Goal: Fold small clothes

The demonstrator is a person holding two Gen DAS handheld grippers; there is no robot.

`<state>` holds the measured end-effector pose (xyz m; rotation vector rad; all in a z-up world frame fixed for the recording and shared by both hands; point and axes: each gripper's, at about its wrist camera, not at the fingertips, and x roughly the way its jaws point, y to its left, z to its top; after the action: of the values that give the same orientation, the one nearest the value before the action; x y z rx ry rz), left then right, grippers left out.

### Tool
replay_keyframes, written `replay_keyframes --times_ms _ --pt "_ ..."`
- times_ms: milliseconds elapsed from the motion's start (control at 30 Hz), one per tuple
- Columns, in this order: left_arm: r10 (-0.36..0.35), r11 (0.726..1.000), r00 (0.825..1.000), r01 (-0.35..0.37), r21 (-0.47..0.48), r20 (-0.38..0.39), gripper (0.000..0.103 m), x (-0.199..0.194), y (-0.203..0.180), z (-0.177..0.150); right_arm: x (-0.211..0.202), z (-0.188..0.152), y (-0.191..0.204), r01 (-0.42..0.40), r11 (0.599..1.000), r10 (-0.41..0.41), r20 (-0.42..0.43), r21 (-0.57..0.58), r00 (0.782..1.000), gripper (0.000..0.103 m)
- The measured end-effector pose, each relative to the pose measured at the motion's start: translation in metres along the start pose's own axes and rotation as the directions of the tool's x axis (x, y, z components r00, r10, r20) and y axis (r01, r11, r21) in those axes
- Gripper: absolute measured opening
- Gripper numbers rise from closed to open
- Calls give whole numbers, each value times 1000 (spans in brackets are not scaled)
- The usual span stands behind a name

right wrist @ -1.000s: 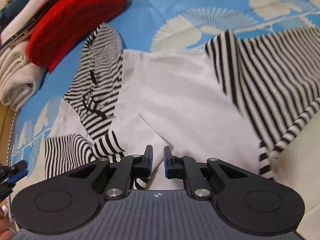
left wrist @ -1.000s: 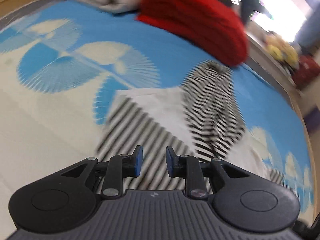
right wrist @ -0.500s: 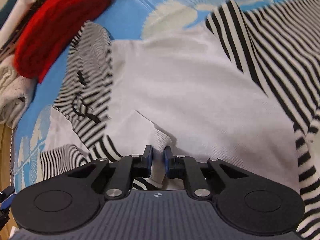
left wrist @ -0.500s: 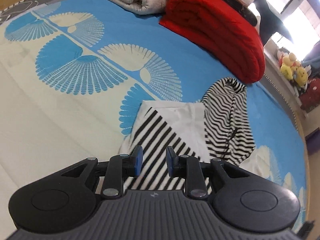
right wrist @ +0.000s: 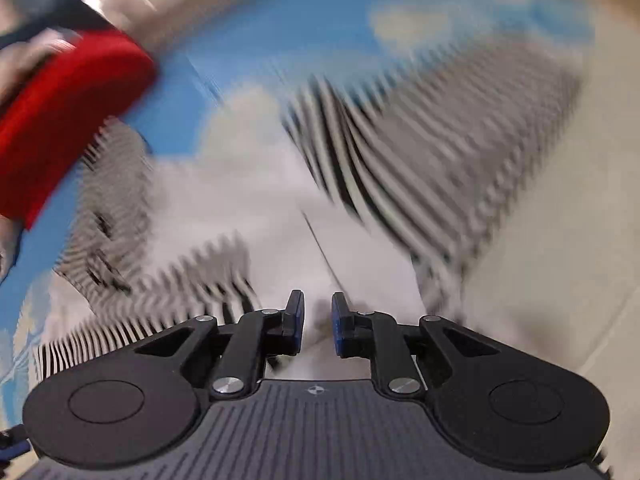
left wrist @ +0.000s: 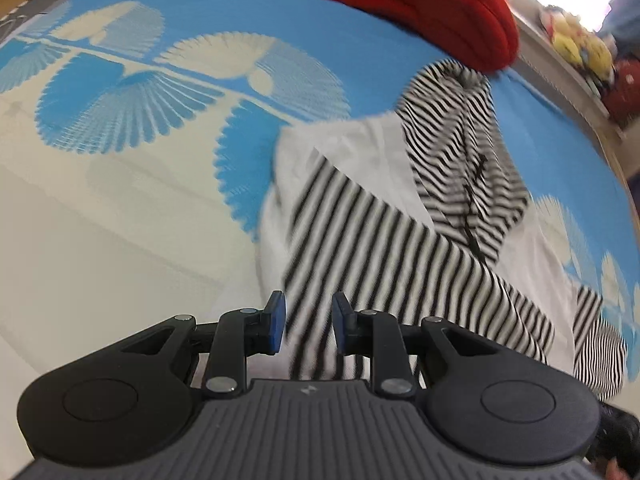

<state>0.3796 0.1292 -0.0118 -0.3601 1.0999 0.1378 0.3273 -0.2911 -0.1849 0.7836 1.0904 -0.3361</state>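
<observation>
Left claw stands apart over the hoodie, gripping nothing. Right claw has just been opening, white cloth blurred between its pads.

No words, numbers or brand names can be read anywhere here. The one mark on show is a small pale emblem moulded into the ribbed grey body of the left gripper, just behind its jaws, and a matching round crosshair emblem sits at the same spot on the right gripper. Neither carries any lettering, and the right view is too blurred to pick out anything further.
</observation>
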Motion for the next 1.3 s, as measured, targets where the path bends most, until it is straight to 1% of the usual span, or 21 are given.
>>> replay_keyframes --times_ms 200,233,333,433,533,600,667,733,767,833,867,900,933,967,1000,1033,1100,1200,1233,1267,1300 --pt "-20 998 997 23 51 -72 26 20 -4 -17 14 15 -7 -58 996 62 -51 64 997 16" --pt "-8 998 995 14 60 -95 26 27 -1 -22 15 14 -9 -54 996 58 -53 69 997 16" --pt "99 987 980 -75 140 -171 25 45 6 -33 17 16 -9 -31 997 35 -48 73 998 3" --pt "87 989 982 -64 136 -166 25 42 11 -32 2 19 1 -36 999 36 10 28 999 3" --pt "57 990 992 -41 131 -116 26 30 6 -25 -11 22 10 -61 998 63 59 -26 996 4" --pt "61 990 989 -43 136 -133 26 33 2 -26 -11 23 12 -1 999 4 78 -44 997 4" --pt "70 988 984 -46 147 -163 26 39 1 -29 -11 23 9 79 996 -75 91 -38 993 10" --pt "83 984 984 -55 172 -160 26 40 -1 -30 -13 24 8 110 993 -105 102 -41 989 12" --pt "78 984 985 -51 172 -151 26 37 -2 -30 -17 24 9 95 994 -87 126 -55 988 12" --pt "58 985 989 -34 172 -135 29 33 -4 -29 -23 22 18 23 992 -4 158 -122 987 13" --pt "53 984 990 -30 174 -129 30 32 -4 -29 -20 21 24 -19 988 40 129 -155 991 21" --pt "57 983 991 -34 179 -125 30 33 -5 -29 -13 21 26 -63 983 76 69 -170 995 26" --pt "71 981 989 -47 188 -127 32 35 -4 -31 -4 20 27 -91 980 91 -6 -175 996 37" --pt "98 978 985 -69 197 -142 32 40 -3 -34 6 18 26 -85 980 73 -71 -181 995 40" --pt "115 976 981 -82 200 -158 32 45 -1 -36 18 14 25 -39 979 13 -130 -199 991 40" --pt "113 977 980 -80 200 -162 32 47 0 -38 21 12 23 -1 977 -29 -137 -211 990 40" --pt "118 975 982 -86 207 -147 32 43 -3 -36 15 10 27 47 968 -72 -91 -247 993 40" --pt "61 974 995 -41 223 -84 35 28 -13 -32 5 14 37 5 954 -22 -52 -299 998 43" --pt "53 970 996 -33 242 -78 43 28 -17 -33 5 14 35 -4 955 -12 -52 -295 999 48" --pt "72 966 992 -42 256 -107 49 35 -19 -36 10 15 31 0 959 -24 -81 -282 996 51" --pt "96 966 983 -55 254 -154 49 43 -18 -41 16 16 28 17 965 -49 -115 -261 992 51"
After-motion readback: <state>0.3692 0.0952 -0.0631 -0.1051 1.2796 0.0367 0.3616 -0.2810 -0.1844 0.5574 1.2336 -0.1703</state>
